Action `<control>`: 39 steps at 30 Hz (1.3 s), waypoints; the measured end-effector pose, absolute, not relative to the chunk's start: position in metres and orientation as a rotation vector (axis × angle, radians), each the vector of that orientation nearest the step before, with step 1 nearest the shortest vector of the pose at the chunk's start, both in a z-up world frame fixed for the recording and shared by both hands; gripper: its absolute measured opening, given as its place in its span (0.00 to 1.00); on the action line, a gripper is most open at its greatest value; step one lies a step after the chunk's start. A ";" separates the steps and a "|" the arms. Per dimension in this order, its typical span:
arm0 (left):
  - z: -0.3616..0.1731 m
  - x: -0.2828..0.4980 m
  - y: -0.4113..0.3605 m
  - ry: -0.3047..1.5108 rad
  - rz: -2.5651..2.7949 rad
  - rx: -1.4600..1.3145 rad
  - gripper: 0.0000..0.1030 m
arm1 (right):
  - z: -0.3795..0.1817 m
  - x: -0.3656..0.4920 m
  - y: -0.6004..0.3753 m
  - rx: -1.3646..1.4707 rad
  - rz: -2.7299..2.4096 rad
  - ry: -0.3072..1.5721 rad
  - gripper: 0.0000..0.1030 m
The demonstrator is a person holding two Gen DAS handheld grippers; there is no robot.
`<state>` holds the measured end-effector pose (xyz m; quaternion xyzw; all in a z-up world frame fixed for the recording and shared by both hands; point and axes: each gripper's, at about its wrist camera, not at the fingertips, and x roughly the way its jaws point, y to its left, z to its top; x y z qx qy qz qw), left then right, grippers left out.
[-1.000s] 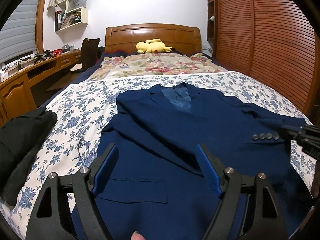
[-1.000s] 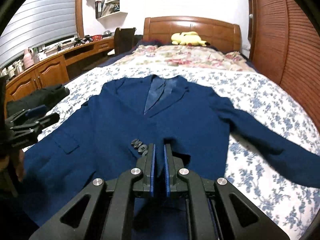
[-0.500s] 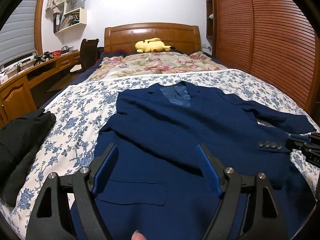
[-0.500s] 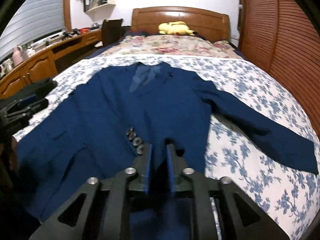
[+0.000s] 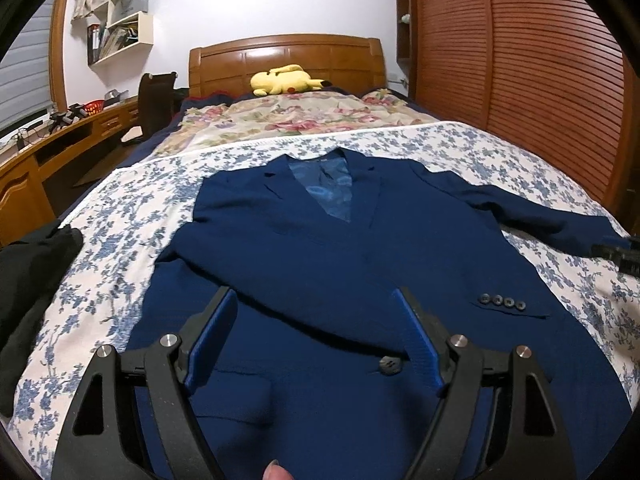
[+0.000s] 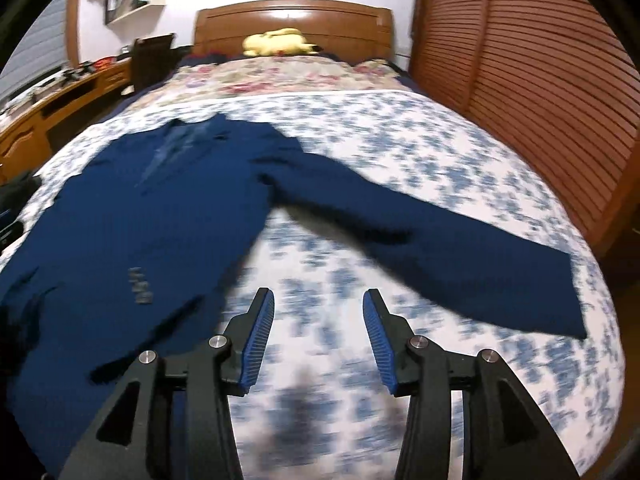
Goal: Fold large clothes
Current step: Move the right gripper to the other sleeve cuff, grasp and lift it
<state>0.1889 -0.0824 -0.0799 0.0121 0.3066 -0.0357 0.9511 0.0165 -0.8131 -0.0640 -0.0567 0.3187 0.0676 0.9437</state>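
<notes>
A navy blue suit jacket (image 5: pixel 320 264) lies flat on the blue-flowered white bedspread (image 5: pixel 120 216), its hem cut off behind the left gripper (image 5: pixel 316 340), whose jaws hang wide and empty, while the right gripper (image 6: pixel 318 336), jaws opening on nothing, hovers over blurred bedspread.

bed (image 5: pixel 460 140): floral cover | headboard (image 5: pixel 286 58): wood | wardrobe (image 5: pixel 520 80): slatted | desk (image 5: pixel 60 140): left

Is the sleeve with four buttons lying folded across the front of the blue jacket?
Yes, in the left wrist view the sleeve lies across the jacket, its four buttons near the right edge.
</notes>
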 end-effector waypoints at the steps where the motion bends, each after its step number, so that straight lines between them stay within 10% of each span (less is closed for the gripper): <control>1: -0.080 0.190 -0.084 0.628 -0.077 0.024 0.77 | -0.063 0.021 -0.823 -0.110 0.118 0.652 0.47; 39: -0.079 0.204 -0.121 0.645 -0.166 0.066 0.77 | -0.085 0.110 -1.000 0.044 -0.265 0.827 0.66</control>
